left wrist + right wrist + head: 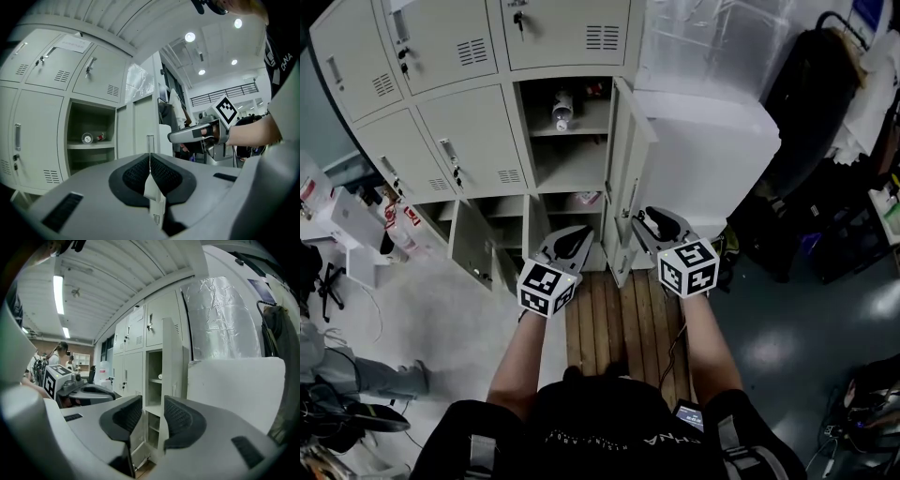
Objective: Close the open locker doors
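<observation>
The beige locker bank [469,122] has a middle compartment [572,131] standing open, with a bottle [562,111] lying on its shelf. Its tall door [630,159] swings out toward me, edge-on. Lower down, another door [473,246] hangs open at the left. My left gripper [570,242] is shut and empty, held before the lowest open compartments; its pads meet in the left gripper view [150,157]. My right gripper [661,225] is open and empty, just right of the tall door's lower edge. Between its jaws [152,413] I see that door [171,362].
A white cabinet [712,141] stands right of the lockers, behind the open door, with a foil-wrapped bundle [712,37] above it. I stand on a wooden pallet [619,319]. Boxes and clutter [347,225] lie at the left, dark bags [816,84] at the right.
</observation>
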Demonstrator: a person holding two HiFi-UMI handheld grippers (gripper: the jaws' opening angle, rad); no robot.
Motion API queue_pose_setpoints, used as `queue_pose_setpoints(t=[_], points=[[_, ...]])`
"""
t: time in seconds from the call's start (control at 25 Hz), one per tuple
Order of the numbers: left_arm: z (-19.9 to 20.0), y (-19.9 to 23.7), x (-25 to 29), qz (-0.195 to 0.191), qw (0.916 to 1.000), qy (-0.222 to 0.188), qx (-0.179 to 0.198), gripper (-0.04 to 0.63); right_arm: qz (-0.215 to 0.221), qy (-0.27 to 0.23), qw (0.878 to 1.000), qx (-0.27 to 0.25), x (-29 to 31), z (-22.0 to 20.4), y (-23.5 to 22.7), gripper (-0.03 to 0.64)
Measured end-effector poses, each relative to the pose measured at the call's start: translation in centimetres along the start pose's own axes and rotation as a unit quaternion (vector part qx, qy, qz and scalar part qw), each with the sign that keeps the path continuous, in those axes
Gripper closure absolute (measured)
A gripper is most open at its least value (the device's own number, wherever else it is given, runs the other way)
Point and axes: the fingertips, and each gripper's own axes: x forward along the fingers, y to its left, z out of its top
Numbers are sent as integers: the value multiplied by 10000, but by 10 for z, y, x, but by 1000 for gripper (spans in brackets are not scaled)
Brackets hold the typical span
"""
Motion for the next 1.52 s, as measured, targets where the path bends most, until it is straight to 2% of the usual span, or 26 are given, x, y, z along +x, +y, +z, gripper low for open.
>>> queue_pose_setpoints(t=[0.36,0.68,0.76,1.08,1.32,1.4,1.52], points=[[-6,-8,25,34,10000,68,-25,574,132,20,9999,8,19,6,-30,466],[-4,-9,43,94,9999,92,40,574,501,25,9987,-60,29,11,-35,477],[-4,-8,46,153,9998,85,66,574,579,17,9983,-114,30,11,-35,503],[-6,-8,61,381,9988,241,176,574,952,27,9951,-268,38,13,-24,520],[-6,-1,71,823,9958,326,255,569,1172,-20,9927,-271,51,16,-11,523],[-7,2,72,891,9950,372,248,492,1225,-41,9921,-261,56,16,-6,522],[-11,13,70,1039,9934,441,213,489,1319,-60,9910,-232,65,17,5,522]])
